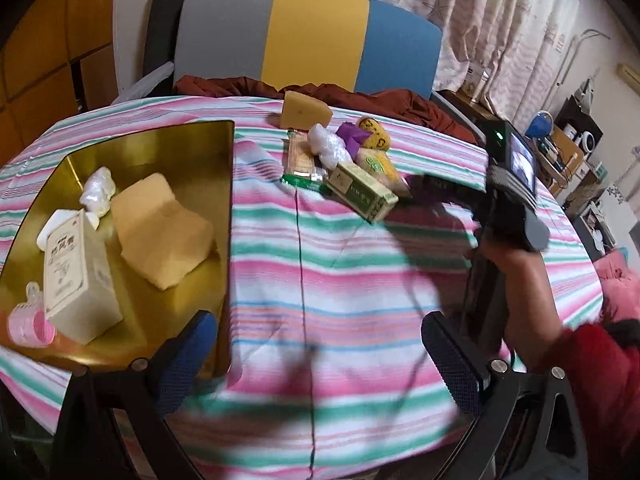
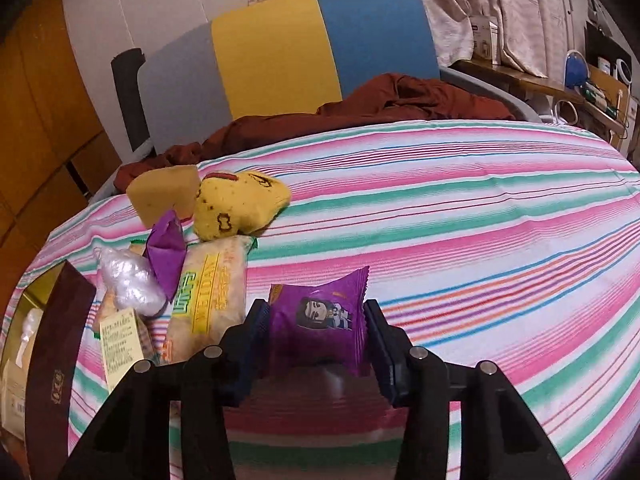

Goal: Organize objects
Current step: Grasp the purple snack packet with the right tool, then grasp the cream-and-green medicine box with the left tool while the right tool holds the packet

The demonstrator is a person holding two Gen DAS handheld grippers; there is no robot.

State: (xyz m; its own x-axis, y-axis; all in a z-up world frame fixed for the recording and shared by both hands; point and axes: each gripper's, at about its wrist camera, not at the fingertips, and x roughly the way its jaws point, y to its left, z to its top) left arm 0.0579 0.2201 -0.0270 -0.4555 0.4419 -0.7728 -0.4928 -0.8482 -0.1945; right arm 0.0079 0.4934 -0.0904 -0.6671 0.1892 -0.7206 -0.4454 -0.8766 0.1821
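Observation:
My right gripper (image 2: 318, 320) is shut on a purple snack packet (image 2: 320, 320) and holds it just above the striped cloth. To its left lies a pile: a yellow plush toy (image 2: 236, 204), a yellow sponge (image 2: 166, 194), a purple paper piece (image 2: 166, 252), a white plastic wad (image 2: 130, 280) and a cracker pack (image 2: 212, 300). My left gripper (image 1: 320, 356) is open and empty over the cloth, beside a gold tray (image 1: 176, 148). The tray holds a cream box (image 1: 76, 276), a sponge (image 1: 164, 232), a white wad (image 1: 98, 192) and a pink hair roller (image 1: 30, 326). The right gripper's body (image 1: 512, 184) shows in the left wrist view.
A green box (image 1: 362, 192) lies by the pile in the left wrist view. A brown box (image 2: 56, 360) stands at the left of the right wrist view. A rust-red cloth (image 2: 360, 108) and a grey, yellow and blue chair back (image 1: 308, 36) lie behind the table.

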